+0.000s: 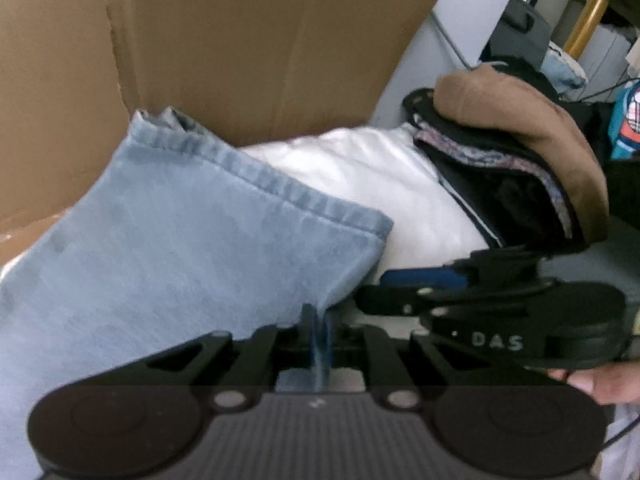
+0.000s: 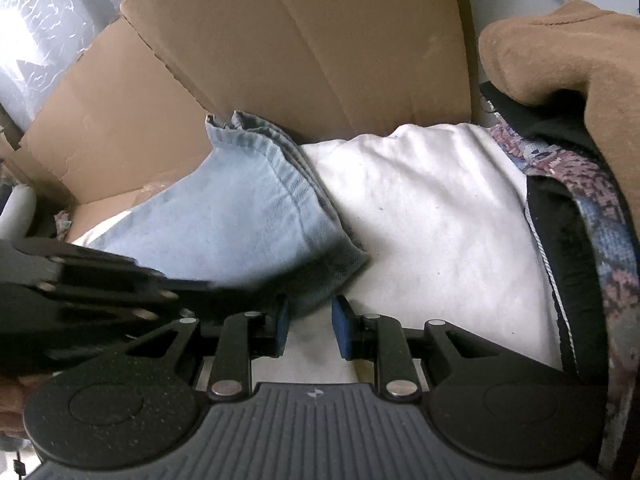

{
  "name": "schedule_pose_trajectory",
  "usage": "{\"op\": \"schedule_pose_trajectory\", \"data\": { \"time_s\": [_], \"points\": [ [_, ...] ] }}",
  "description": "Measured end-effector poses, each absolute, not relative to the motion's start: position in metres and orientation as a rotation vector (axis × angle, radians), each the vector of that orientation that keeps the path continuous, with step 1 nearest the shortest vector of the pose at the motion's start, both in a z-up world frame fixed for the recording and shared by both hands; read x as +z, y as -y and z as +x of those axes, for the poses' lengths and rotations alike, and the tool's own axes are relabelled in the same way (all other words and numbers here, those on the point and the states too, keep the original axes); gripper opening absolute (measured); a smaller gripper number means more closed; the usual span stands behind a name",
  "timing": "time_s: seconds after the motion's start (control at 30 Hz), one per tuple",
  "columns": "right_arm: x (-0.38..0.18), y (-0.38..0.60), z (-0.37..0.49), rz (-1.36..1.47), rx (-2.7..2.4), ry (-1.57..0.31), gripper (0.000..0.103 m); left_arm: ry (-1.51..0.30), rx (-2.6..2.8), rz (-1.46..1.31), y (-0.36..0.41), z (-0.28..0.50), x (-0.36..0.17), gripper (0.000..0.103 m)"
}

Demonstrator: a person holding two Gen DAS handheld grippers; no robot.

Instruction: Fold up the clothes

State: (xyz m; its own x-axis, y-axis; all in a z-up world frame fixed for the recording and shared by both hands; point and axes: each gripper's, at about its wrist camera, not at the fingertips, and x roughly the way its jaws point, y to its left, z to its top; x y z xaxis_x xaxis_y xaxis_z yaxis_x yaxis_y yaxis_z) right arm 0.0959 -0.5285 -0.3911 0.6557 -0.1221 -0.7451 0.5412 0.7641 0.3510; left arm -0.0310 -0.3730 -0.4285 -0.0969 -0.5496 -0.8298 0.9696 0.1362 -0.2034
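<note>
The light-blue denim garment (image 1: 168, 240) is lying folded on a white cloth (image 2: 432, 216), its long axis running from the near left toward the far middle, with its stitched hem edge facing right and its far corner reaching up against the cardboard box wall (image 2: 320, 40). The left gripper (image 1: 319, 334) is pinching a thin fold of the denim's near edge between nearly closed pads. The right gripper (image 2: 308, 326) is standing partly open, a bulge of the denim corner sitting between its blue pads (image 2: 343, 330); whether they are pressing it is hard to tell. At the right, a pile of brown, black and patterned clothes (image 2: 580, 120) is overlapping the white cloth. The denim's near-left end is running out of frame, and the left view is blurred.
</note>
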Motion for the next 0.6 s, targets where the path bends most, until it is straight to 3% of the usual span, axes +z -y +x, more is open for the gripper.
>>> {"op": "schedule_pose_trajectory", "data": {
  "time_s": [0.07,0.13,0.2,0.6],
  "points": [
    [-0.391,0.528,0.095,0.599,-0.404,-0.771,0.030,-0.967,-1.394,0.573,0.372,-0.031,-0.423,0.023],
    [-0.388,0.525,0.091,0.602,-0.403,-0.765,0.030,-0.955,-1.397,0.573,0.366,-0.030,-0.416,0.048],
    [-0.385,0.524,0.085,0.606,-0.402,-0.758,0.030,-0.927,-1.397,0.579,0.355,-0.029,-0.408,0.060],
    [-0.366,0.500,0.078,0.607,-0.333,-0.746,0.030,-0.871,-1.264,0.736,0.279,-0.022,-0.403,0.082]
  ]
}}
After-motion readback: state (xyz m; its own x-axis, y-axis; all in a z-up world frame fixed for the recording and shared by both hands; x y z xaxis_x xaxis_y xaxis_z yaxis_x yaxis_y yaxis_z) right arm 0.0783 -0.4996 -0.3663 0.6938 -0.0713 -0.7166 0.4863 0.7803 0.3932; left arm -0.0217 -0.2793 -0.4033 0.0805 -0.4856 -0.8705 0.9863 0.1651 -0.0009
